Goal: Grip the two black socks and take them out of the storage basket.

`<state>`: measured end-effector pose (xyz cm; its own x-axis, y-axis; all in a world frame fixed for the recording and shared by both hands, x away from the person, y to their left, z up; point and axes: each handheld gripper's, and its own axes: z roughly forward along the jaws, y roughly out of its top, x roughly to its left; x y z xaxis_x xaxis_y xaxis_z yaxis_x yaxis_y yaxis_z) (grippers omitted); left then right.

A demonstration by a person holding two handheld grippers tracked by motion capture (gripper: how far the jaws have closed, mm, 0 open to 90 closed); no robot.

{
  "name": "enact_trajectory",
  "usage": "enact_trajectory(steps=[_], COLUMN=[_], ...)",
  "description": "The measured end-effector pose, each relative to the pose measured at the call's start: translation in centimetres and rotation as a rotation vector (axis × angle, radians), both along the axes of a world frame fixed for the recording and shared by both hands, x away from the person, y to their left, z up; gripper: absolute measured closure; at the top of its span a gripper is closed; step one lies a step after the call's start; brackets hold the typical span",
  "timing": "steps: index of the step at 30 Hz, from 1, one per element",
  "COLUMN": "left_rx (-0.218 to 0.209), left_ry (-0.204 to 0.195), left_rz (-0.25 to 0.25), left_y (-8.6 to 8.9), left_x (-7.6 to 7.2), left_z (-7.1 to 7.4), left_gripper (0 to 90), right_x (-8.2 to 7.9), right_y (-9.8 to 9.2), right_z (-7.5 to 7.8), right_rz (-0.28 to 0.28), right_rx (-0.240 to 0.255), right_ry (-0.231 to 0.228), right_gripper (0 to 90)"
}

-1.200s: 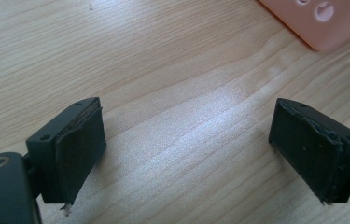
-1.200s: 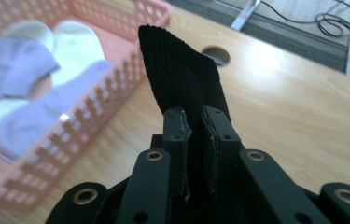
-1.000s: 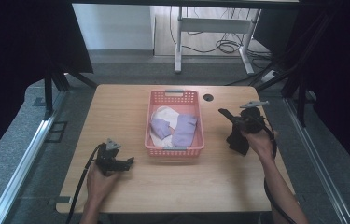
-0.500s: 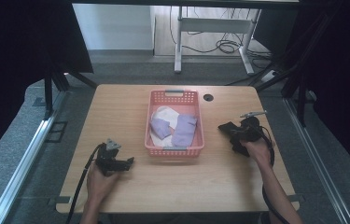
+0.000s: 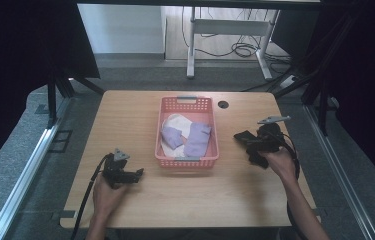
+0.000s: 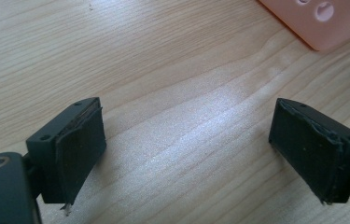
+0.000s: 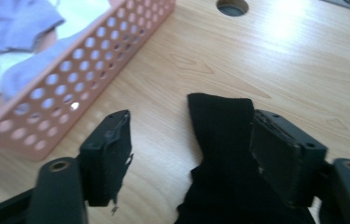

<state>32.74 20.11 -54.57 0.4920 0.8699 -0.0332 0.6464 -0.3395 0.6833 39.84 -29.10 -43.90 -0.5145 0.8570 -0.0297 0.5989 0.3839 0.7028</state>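
Right gripper view is showing a black sock [image 7: 224, 154] lying on the desk [image 7: 275, 60] between the jaws of the right hand-held gripper [image 7: 191, 154]. The jaws have just been opening; they are standing spread, the cloth resting against the right-hand pad, and no pinch is being made on it. In the high view the sock [image 5: 251, 145] is seen bunched near the right edge of the desk [image 5: 140, 107], just beside the right hand-held gripper [image 5: 247, 140] and a little apart from the pink basket [image 5: 187, 161].

The basket is sitting at the middle of the desk, towards the far edge, and lilac socks [image 5: 197, 140] are lying inside it over a white cloth [image 5: 175, 122]. The left hand-held gripper [image 5: 137, 173] is being held near the front left corner, its jaws spread with only bare wood between them in the left gripper view [image 6: 186, 154], a corner of the basket [image 6: 322, 23] showing beyond.

By the look of it, the dark sock is being released or re-gripped beside the basket. The next move is being judged to call for a clean pinch on the cloth, then a lift over the basket's right wall, if the sock is meant to join the others.
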Motion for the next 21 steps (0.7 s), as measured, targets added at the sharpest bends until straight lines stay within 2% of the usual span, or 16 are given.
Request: enact_trajectory(steps=[5,10,16,21], left_rx=[0.000,0.000,0.000,-0.002], left_ry=[-0.001,-0.001,-0.001,-0.002], left_rz=[0.000,0.000,0.000,0.002], left_y=[0.0,0.0,0.0,0.0], left_x=[0.0,0.0,0.0,0.0], left_z=[0.0,0.0,0.0,0.0], left_gripper=[10.4,10.4,10.4,10.4], right_x=[-1.6,-3.4,-4.9,-5.9], right_y=[0.8,1.3,1.9,2.6], right_z=[0.5,-0.1,-2.0,-5.0], right_rz=[0.048,0.087,0.124,0.154], right_rx=[0.018,0.042,0.048,0.053], right_ry=[-0.001,0.000,0.015,0.033], right_gripper=[16.9,14.2,13.6,13.8])
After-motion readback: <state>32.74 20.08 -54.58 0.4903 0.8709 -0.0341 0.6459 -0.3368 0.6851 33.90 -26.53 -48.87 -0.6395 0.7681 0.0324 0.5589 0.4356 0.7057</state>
